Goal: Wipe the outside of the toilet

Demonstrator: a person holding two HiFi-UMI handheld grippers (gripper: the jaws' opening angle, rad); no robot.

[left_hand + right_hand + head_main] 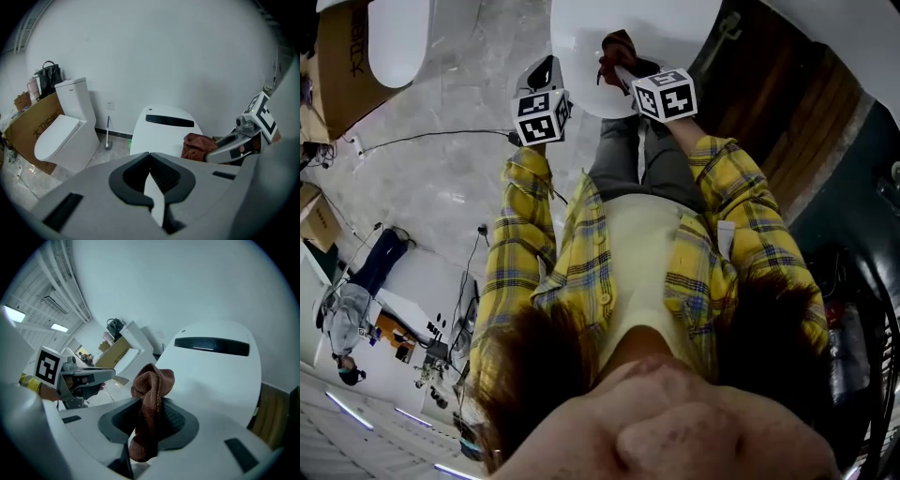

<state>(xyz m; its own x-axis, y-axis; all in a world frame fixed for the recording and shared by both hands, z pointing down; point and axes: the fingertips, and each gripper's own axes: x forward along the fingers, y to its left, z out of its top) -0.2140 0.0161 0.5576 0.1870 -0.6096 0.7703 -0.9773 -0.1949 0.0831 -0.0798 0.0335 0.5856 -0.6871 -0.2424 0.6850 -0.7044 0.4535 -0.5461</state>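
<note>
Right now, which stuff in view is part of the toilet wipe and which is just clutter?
Job:
- toilet with the black panel
- brown cloth
- right claw, shut on the cloth

Lying about:
- second toilet
- cardboard box
- black bag
- blue-handled brush by the wall
- left claw, shut and empty
</note>
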